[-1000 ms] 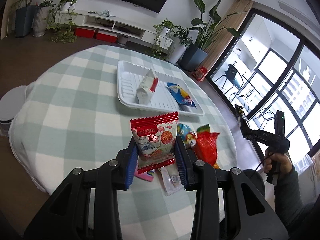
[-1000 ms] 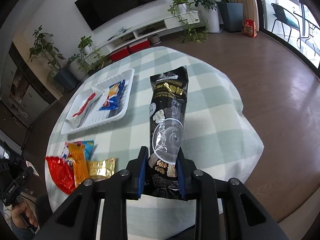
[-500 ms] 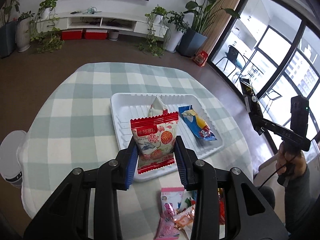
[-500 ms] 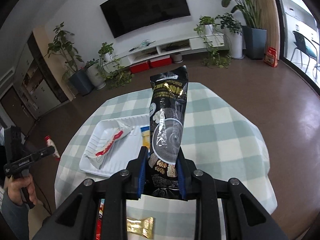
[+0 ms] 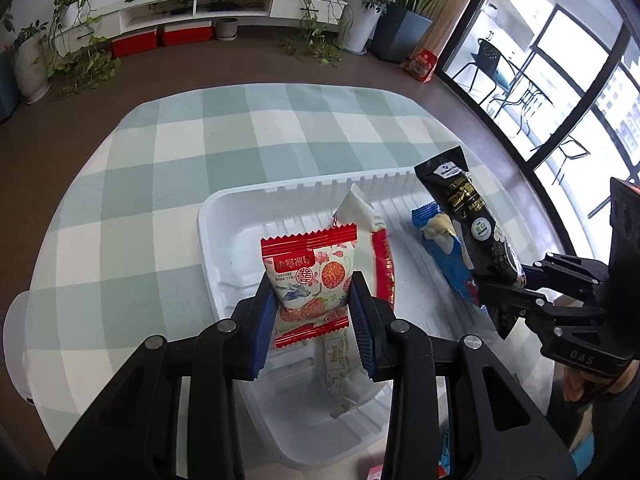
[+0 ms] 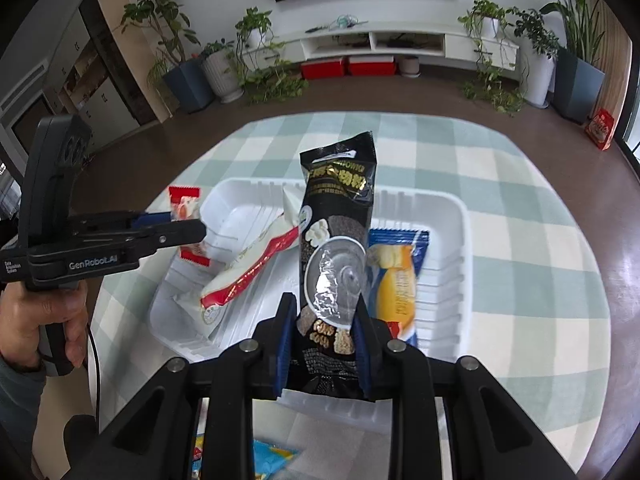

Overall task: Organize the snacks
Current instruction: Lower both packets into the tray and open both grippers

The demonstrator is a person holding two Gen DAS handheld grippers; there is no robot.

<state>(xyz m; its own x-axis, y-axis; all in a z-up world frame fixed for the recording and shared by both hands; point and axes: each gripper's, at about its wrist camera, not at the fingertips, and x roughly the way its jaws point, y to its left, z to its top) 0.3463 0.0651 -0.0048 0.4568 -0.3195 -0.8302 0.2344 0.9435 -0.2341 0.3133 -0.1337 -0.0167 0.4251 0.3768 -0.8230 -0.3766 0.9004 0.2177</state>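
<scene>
My left gripper (image 5: 314, 316) is shut on a red-and-white snack packet (image 5: 310, 276) and holds it above the left part of the white tray (image 5: 224, 240). My right gripper (image 6: 322, 338) is shut on a long black snack bag (image 6: 338, 240) and holds it over the tray's (image 6: 456, 240) middle. In the tray lie a white packet with a red stripe (image 6: 248, 276) (image 5: 376, 248) and a blue-and-yellow packet (image 6: 398, 276) (image 5: 448, 256). The right gripper with the black bag (image 5: 468, 216) shows at the right of the left wrist view, the left gripper (image 6: 176, 232) at the left of the right wrist view.
The tray sits on a round table with a green-and-white checked cloth (image 5: 200, 140). More loose packets lie at the near edge, mostly hidden below the grippers (image 6: 272, 456). A white stool (image 5: 12, 344) stands left of the table. Plants and a TV shelf are far behind.
Both grippers have moved forward over the tray, each carrying its packet. The loose snacks on the cloth have dropped out of view below them.
</scene>
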